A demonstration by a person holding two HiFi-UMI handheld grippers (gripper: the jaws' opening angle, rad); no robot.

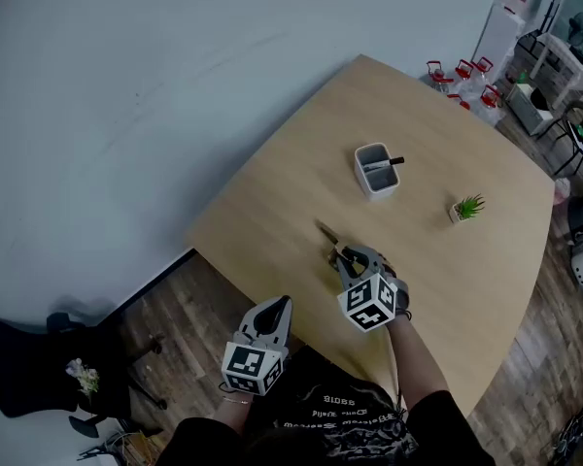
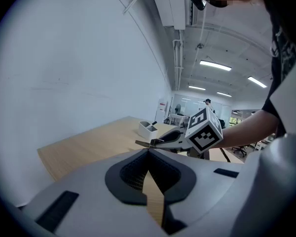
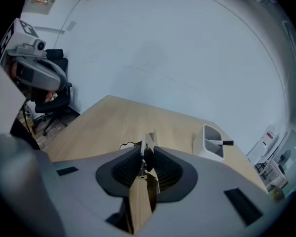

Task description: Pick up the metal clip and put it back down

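My right gripper (image 1: pixel 348 257) is shut on the metal clip (image 1: pixel 329 235) over the near part of the wooden table (image 1: pixel 437 144). In the right gripper view the clip (image 3: pixel 147 151) stands on edge between the pads, its flat tip poking out forward, with a thin shadow on the wood below it. From the left gripper view the clip (image 2: pixel 144 143) juts out to the left of the right gripper (image 2: pixel 160 141). My left gripper (image 1: pixel 273 311) hangs off the table's near edge by the person's body, its jaws (image 2: pixel 149 151) shut with nothing in them.
A white pen holder (image 1: pixel 376 170) with a black marker stands at mid-table. A small potted plant (image 1: pixel 467 207) sits to its right. Several red-capped bottles (image 1: pixel 462 78) crowd the far corner. A black office chair (image 1: pixel 24 362) stands on the floor at the left.
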